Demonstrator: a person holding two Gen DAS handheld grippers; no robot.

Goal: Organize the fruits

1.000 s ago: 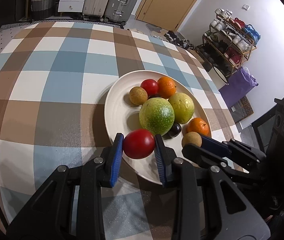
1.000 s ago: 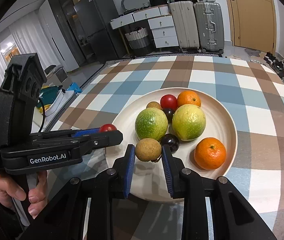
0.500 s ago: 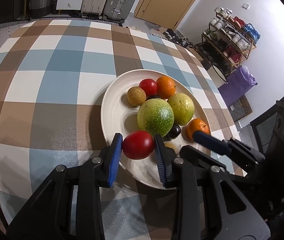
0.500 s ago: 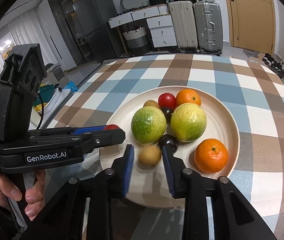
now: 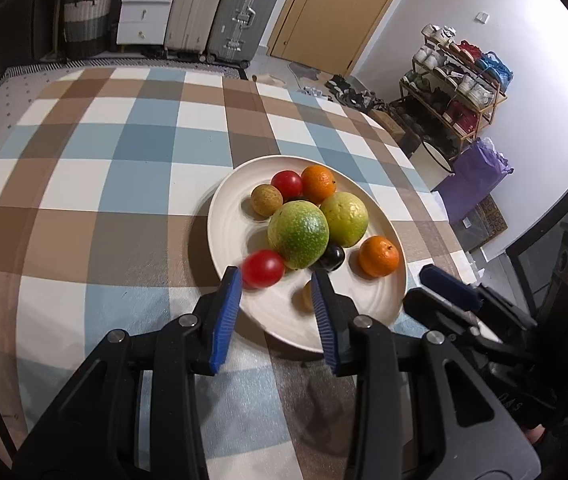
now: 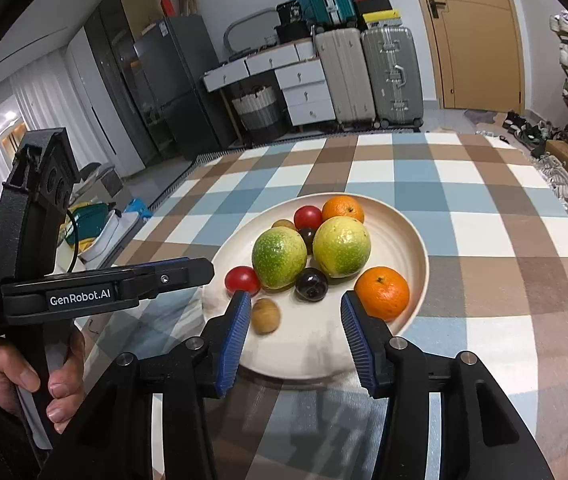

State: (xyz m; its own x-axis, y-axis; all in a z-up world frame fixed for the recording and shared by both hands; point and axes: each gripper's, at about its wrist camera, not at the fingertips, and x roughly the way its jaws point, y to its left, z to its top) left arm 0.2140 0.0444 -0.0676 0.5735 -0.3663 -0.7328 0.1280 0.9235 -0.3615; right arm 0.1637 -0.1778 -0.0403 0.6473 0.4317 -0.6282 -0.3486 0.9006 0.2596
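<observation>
A cream plate [image 5: 220,216] on the checked tablecloth holds two big green fruits, two oranges, a dark plum and small fruits. A red tomato [image 5: 262,274] lies blurred on the plate's near side, just ahead of my left gripper [image 5: 276,284]. The left jaws are opening and no longer pinch it. In the right wrist view a small brown fruit [image 6: 266,316] rests on the plate [image 6: 416,236] between the opening jaws of my right gripper [image 6: 296,304], close to the left pad and free of both. The same tomato [image 6: 243,279] sits beside the left gripper [image 6: 204,270].
A person's hand [image 6: 24,372] holds the left gripper's handle. My right gripper [image 5: 424,288] reaches in at the plate's right edge. An orange [image 6: 382,292] lies just past the right gripper's right finger. Suitcases, drawers and a shoe rack stand beyond the table.
Both grippers have opened and drawn back a little from the plate. The tomato and the small brown fruit, both held a second ago, now lie loose on the plate.
</observation>
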